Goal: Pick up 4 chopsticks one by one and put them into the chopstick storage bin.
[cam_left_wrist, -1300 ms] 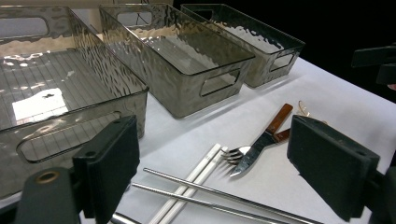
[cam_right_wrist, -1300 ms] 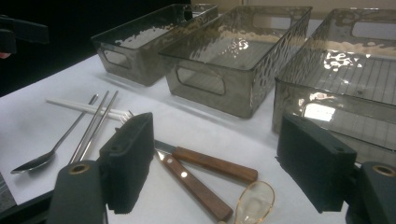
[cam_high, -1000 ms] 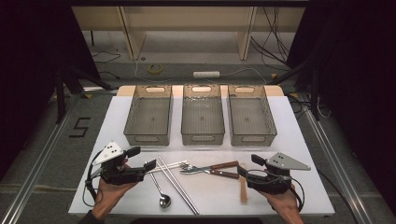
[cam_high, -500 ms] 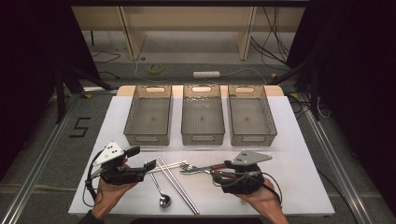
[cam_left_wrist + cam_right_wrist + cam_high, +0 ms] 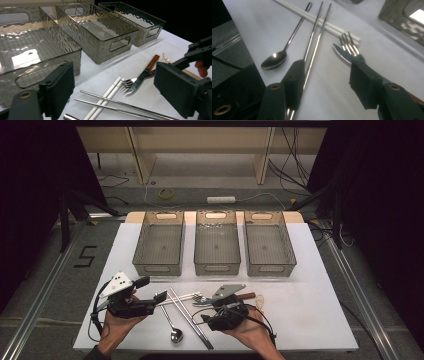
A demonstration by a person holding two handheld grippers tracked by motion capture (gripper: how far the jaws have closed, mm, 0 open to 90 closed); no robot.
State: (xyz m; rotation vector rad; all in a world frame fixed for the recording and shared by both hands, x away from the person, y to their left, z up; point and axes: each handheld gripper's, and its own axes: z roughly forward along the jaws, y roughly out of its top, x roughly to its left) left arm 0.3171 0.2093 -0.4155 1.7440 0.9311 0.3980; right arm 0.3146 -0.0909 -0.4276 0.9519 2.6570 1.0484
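Note:
Cutlery lies on the white table point(image 5: 310, 285) between my grippers: a steel spoon point(image 5: 172, 327) point(image 5: 274, 60), a pair of metal chopsticks point(image 5: 190, 317) point(image 5: 317, 37), white chopsticks point(image 5: 182, 296) point(image 5: 110, 95), a fork point(image 5: 200, 298) point(image 5: 348, 46) and a wooden-handled knife point(image 5: 142, 76). My right gripper point(image 5: 206, 314) point(image 5: 327, 70) sits low at the cutlery's right side and is open. Its jaws have just been closing, with bare table between them; one jaw rides over the metal chopsticks, the other over the fork's handle. My left gripper point(image 5: 157, 301) point(image 5: 117, 75) rests wide open at the left, holding nothing.
Three clear grey bins stand in a row behind the cutlery: left point(image 5: 159, 269), middle point(image 5: 216, 268) and right point(image 5: 270, 268). A small clear utensil point(image 5: 260, 301) lies just right of the knife handle. Dark floor and cables surround the table.
My right gripper has slid left across the table to the cutlery, and its jaws stand narrower than before. My left gripper has stayed where it was.

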